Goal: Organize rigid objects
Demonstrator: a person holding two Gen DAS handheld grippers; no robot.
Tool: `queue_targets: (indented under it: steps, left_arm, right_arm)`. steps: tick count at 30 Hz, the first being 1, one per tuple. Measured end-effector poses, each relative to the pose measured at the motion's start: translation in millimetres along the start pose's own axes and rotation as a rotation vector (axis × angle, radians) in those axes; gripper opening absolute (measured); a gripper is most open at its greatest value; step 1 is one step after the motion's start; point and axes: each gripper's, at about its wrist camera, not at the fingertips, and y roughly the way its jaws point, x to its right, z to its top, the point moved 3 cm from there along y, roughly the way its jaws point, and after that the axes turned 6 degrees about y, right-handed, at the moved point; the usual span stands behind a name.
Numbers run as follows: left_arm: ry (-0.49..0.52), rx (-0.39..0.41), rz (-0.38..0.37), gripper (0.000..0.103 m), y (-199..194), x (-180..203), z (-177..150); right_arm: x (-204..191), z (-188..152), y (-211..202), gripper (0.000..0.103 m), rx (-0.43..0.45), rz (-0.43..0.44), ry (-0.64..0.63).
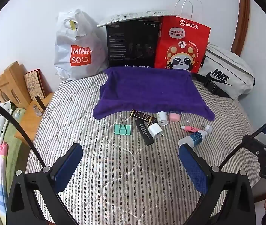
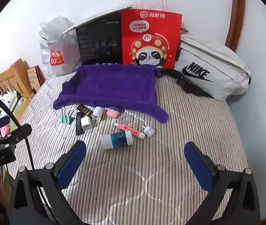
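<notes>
Left gripper [image 1: 131, 150] hanging spread wide and empty, right gripper [image 2: 135, 148] likewise gaping, green binder clip [image 1: 122, 129], white charger [image 1: 155, 130], pink highlighter [image 2: 128, 128] lying beside purple towel [image 1: 148, 90] on striped bedspread [image 1: 123, 178]

The bed's striped quilt [image 2: 170, 159] carries a purple towel [image 2: 110, 86] toward the wall, and just in front of it a mint binder clip [image 2: 65, 119], white charger [image 2: 85, 124], black bar [image 2: 79, 129], pink marker [image 2: 129, 129] and blue-labelled bottle [image 2: 117, 138].
</notes>
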Motion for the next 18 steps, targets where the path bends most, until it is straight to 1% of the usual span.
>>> queue_targets:
  steps: [2, 4, 10, 13, 14, 18]
  left_arm:
    - [-0.001, -0.001, -0.001, 0.103, 0, 0, 0]
    - [-0.001, 0.002, -0.010, 0.103, 0, -2, -1]
    - [0.006, -0.002, -0.003, 0.103, 0, 0, 3]
    - [0.011, 0.013, 0.004, 0.103, -6, 0, 0]
    - [0.015, 0.017, 0.005, 0.103, -6, 0, 0]
    - [0.022, 0.025, 0.006, 0.103, -10, 2, -1]
  right_arm:
    - [-1, 0, -1, 0.103, -0.012, 0.011, 0.011]
    - [-1, 0, -2, 0.103, -0.006, 0.010, 0.010]
    - [0, 1, -9, 0.103, 0.007, 0.004, 0.009]
    - [0, -1, -8, 0.103, 0.009, 0.000, 0.005]
    - [0, 3, -13, 0.103, 0.006, -0.001, 0.006]
    - [0, 4, -13, 0.103, 0.003, -0.001, 0.012]
